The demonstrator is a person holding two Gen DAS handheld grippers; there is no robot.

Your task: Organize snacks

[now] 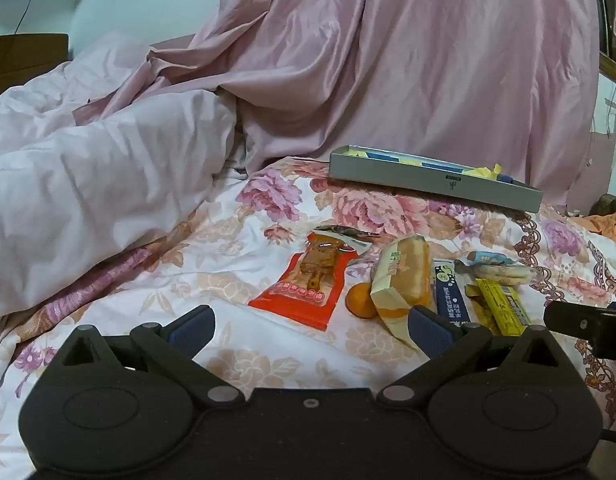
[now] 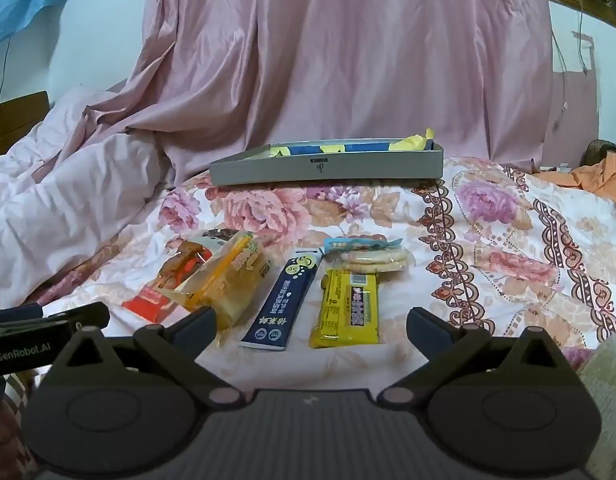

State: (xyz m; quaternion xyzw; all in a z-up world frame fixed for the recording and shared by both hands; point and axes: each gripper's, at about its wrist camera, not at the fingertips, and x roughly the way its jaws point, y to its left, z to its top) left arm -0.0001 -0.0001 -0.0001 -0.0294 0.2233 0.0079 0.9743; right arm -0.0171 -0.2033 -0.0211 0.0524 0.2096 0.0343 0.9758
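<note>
You are holding the left gripper (image 1: 311,330) and the right gripper (image 2: 311,330) side by side, both tilting slightly downward, jaws standing spread wide with nothing gripped between their blue-padded fingers (image 1: 192,330).

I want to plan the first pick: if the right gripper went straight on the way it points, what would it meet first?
Probably the yellow packet, perhaps the dark blue tube beside it; both lie between the open right gripper's fingers. Depth is unclear.
</note>
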